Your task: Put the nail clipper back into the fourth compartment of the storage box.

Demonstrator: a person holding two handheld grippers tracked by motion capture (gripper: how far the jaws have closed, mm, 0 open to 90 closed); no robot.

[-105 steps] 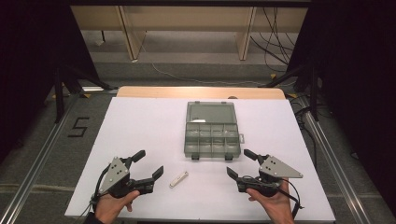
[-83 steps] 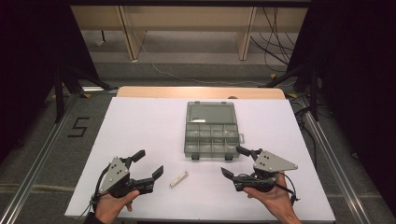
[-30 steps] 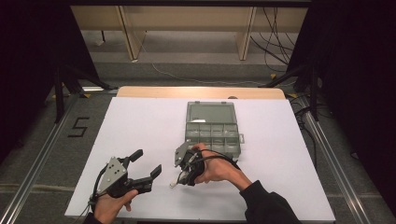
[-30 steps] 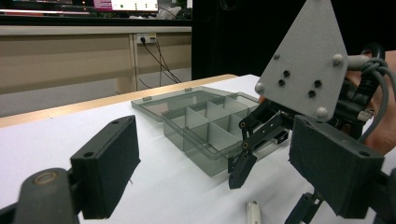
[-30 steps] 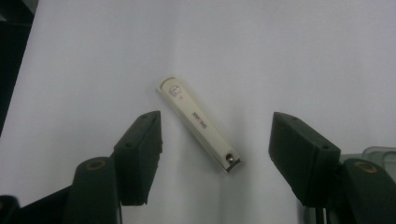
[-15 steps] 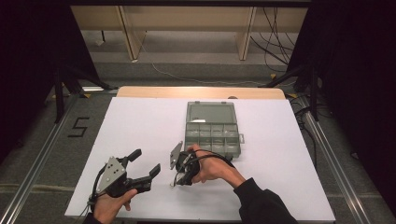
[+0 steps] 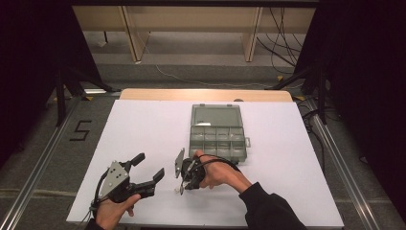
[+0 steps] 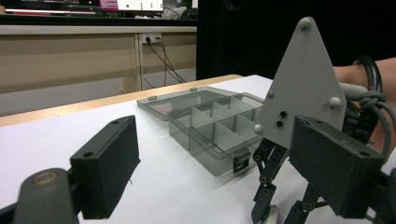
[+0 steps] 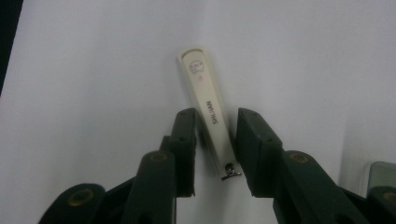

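On the white table [image 7: 143, 124], near its front edge, a cream nail clipper [image 9: 208, 108] lies flat between the right gripper's [image 9: 215, 145] parted jaws — small, light, stiff, likely slippery, best pinched mid-body across its width — left gripper [image 7: 146, 169] open, idle, open box [image 7: 218, 139] behind.

Organizer box [image 7: 218, 134] blocks centre; table [image 7: 143, 129] left free.

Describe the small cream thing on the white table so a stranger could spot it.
On the white table, look nearer the person than the open grey compartment box. The cream nail clipper lies flat between the right tool's jaws, the table's one small pale item.
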